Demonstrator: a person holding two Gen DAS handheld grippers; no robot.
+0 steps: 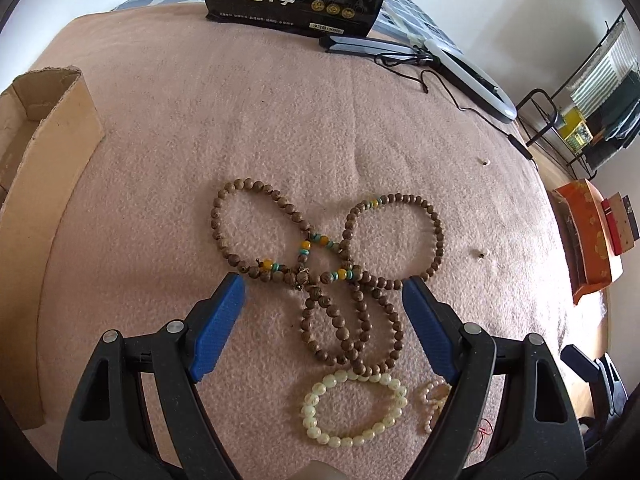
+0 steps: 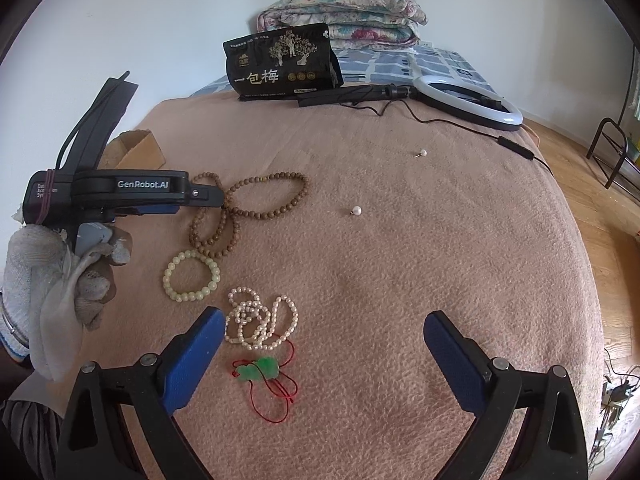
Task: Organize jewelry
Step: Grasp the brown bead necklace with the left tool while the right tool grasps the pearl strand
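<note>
Jewelry lies scattered on a pink blanket (image 1: 168, 152), nothing yet sorted. Largest item: the wooden bead strand (image 1: 320, 264), a long mala looped over itself in several coils, in front of the left gripper (image 1: 324, 312). That gripper's jaws stand wide, tilted downward with the strand's lower loops between its blue pads (image 1: 218, 328), pads clear of the beads, nothing held. Next, nearer the camera, a pale bead bracelet (image 1: 352, 408) touches the strand's lowest loop. A pearl necklace (image 2: 258, 320) sits heaped just beside the right gripper (image 2: 320, 356), whose jaws are equally wide and empty. Below it, a green pendant (image 2: 258, 370) on red cord. Two loose pearl earrings (image 2: 356, 211) lie well apart to the right.

Assessment: the step in hand appears to be gathering the wooden strand. Close over the crossing where several coils bunch, so one grip takes most loops, and lift slowly; the pale bracelet could drag along. A cardboard box (image 1: 44, 128) at the left looks the likely destination.
</note>
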